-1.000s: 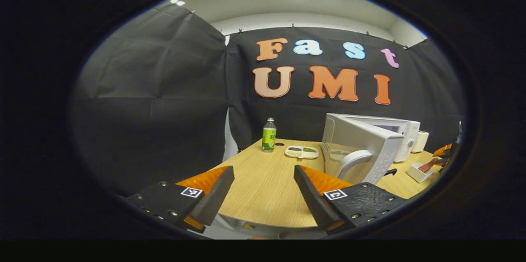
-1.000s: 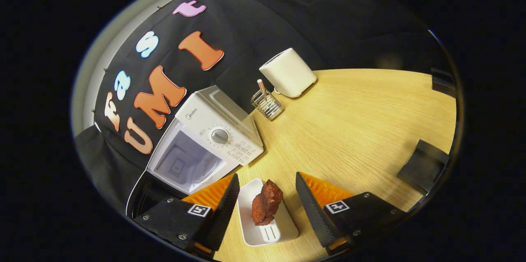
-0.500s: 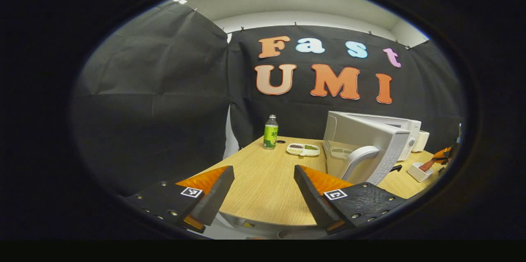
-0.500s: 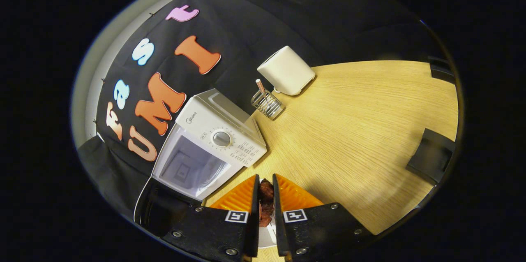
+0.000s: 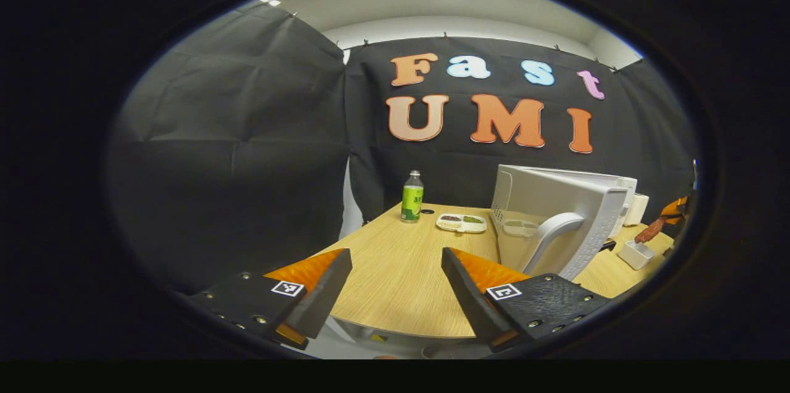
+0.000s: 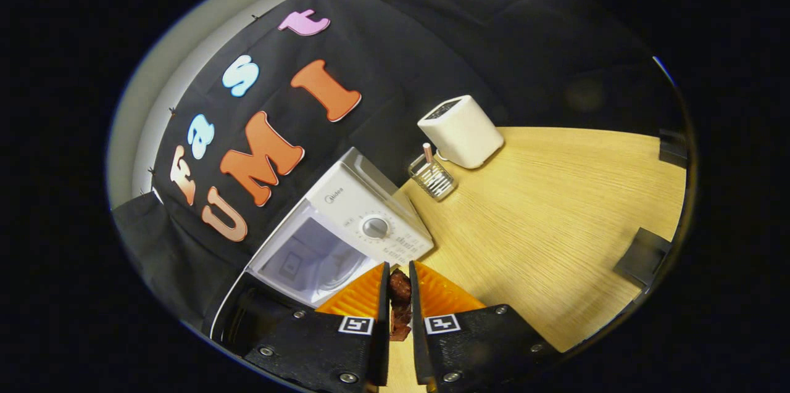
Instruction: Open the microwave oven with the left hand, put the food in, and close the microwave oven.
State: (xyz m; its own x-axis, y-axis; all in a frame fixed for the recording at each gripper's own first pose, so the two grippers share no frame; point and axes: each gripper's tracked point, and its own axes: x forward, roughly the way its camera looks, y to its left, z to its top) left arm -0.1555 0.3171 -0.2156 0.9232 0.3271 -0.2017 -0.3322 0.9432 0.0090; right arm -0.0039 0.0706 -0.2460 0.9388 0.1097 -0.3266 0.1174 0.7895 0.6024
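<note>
Black cloth walls close off the booth around a pale wooden tabletop (image 5: 401, 282) carrying the white microwave oven (image 6: 370, 220), a green-labelled bottle (image 5: 411, 198), a divided snack dish (image 5: 461, 222), a white toaster (image 6: 461, 131) and a small wire rack (image 6: 432, 177).

Microwave door (image 5: 555, 208) stands swung wide, handle facing my left tongs (image 5: 395, 285), so the cavity (image 6: 308, 260) is exposed and ready to load. My left tongs are released, fingers spread and holding nothing, hovering above the near tabletop edge, well apart from the door; I judge they are parked there to keep clear of the loading path and stay ready for the closing push.

My right tongs (image 6: 395, 306) are clenched on the reddish-brown piece of food (image 6: 399, 303), both fingers pressing its sides. In the left gripper view the food hangs above its small white tray (image 5: 636, 253), just right of the oven.

Against half a second ago: the food has come up off the tray, the right tongs sit nearer the cavity, and the left tongs have hardly moved. Insertion and closing are not yet done
</note>
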